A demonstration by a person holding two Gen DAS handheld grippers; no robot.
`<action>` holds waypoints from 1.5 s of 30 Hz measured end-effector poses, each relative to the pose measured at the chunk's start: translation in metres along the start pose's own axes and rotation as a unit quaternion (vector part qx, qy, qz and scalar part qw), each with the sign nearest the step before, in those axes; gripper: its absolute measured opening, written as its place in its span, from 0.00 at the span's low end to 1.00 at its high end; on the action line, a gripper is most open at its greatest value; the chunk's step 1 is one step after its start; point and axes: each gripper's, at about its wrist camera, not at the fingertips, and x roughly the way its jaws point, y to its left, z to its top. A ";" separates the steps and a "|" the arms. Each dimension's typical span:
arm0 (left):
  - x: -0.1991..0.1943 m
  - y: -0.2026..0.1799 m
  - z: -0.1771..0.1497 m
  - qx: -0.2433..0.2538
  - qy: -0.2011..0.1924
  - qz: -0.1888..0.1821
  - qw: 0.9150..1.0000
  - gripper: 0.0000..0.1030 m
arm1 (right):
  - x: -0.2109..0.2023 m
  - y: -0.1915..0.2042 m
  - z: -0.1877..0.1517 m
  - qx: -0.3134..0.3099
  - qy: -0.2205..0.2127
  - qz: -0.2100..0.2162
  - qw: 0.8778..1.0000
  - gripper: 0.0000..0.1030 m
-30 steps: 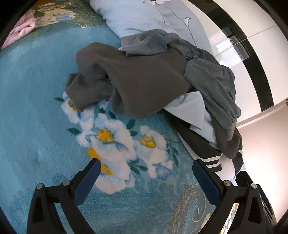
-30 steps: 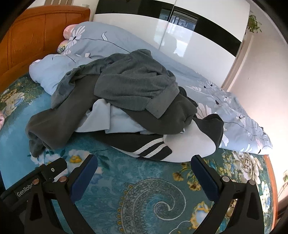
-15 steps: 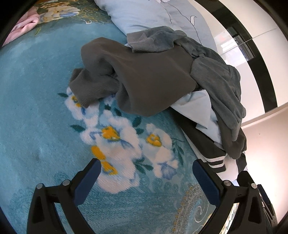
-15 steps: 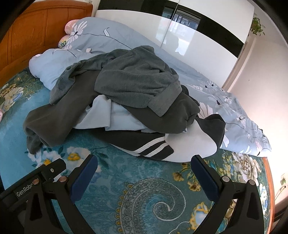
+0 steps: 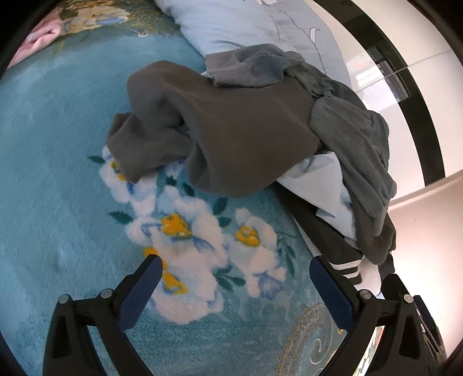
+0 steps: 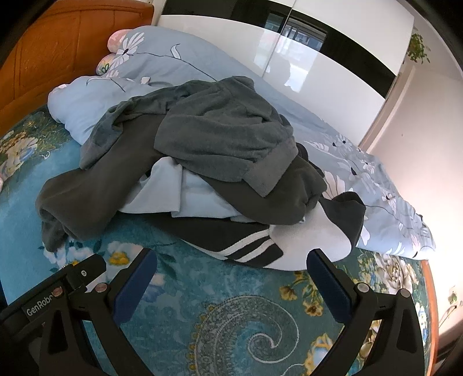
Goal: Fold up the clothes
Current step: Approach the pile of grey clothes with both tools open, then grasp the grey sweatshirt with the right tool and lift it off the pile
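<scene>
A heap of clothes lies on a teal flowered blanket (image 5: 58,173) (image 6: 231,318). On top is a grey fleece top (image 6: 220,136) (image 5: 356,136). Under it lies a dark grey-brown sweatshirt (image 5: 246,133) (image 6: 86,202), its cuff resting on the blanket. A pale blue garment (image 6: 179,193) (image 5: 315,179) and a black-and-white striped piece (image 6: 246,245) (image 5: 347,266) stick out below. My left gripper (image 5: 234,277) stands open above the white flowers, short of the sweatshirt. My right gripper (image 6: 231,272) is open too, just in front of the striped piece. Neither holds anything.
A light blue flowered duvet (image 6: 179,66) (image 5: 246,26) is bunched behind the heap. An orange wooden headboard (image 6: 58,57) stands at the left, a glossy white-and-black wardrobe (image 6: 318,57) behind the bed. The other gripper's body (image 6: 58,289) shows at the right wrist view's lower left.
Both grippers have crept a little closer to the heap; the clothes sit slightly lower and larger in both views. The jaws stayed open and the clothes have not moved.
</scene>
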 end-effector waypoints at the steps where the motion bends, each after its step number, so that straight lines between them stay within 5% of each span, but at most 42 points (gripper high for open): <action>1: 0.000 0.001 0.000 -0.003 0.001 0.001 1.000 1.00 | 0.001 0.001 0.001 -0.001 0.001 0.000 1.000 1.00; 11: -0.004 0.004 0.003 -0.023 0.015 -0.036 0.999 1.00 | 0.007 0.003 0.010 -0.029 0.010 0.039 0.999 1.00; 16: -0.011 0.000 0.005 -0.021 0.001 -0.039 0.999 1.00 | 0.018 -0.011 0.061 -0.039 -0.023 0.010 0.999 1.00; 22: -0.020 0.002 0.010 -0.021 -0.023 -0.044 0.999 1.00 | 0.083 0.043 0.110 -0.151 0.002 -0.004 0.989 1.00; 27: -0.035 0.007 0.013 -0.019 -0.059 -0.022 0.998 1.00 | 0.129 0.084 0.121 -0.206 0.024 -0.057 0.977 0.99; 28: -0.038 0.007 0.013 -0.014 -0.064 -0.017 0.998 1.00 | 0.135 0.089 0.123 -0.218 0.025 -0.072 0.973 0.90; 29: -0.043 0.007 0.013 -0.009 -0.072 -0.015 0.997 1.00 | 0.140 0.092 0.125 -0.227 0.034 -0.081 0.970 0.68; 31: -0.054 0.005 0.011 -0.002 -0.087 -0.019 0.996 1.00 | 0.143 0.090 0.133 -0.219 0.057 -0.067 0.972 0.56; 34: -0.070 -0.002 0.004 0.014 -0.109 -0.028 0.994 1.00 | 0.130 0.082 0.146 -0.200 0.046 -0.070 0.976 0.12; 40: -0.091 -0.017 -0.017 0.060 -0.110 -0.050 0.991 1.00 | 0.061 0.041 0.173 -0.142 -0.017 -0.096 0.985 0.09; 45: -0.125 -0.009 -0.040 0.026 -0.105 -0.106 0.988 1.00 | -0.025 -0.023 0.180 -0.071 -0.086 -0.093 0.989 0.08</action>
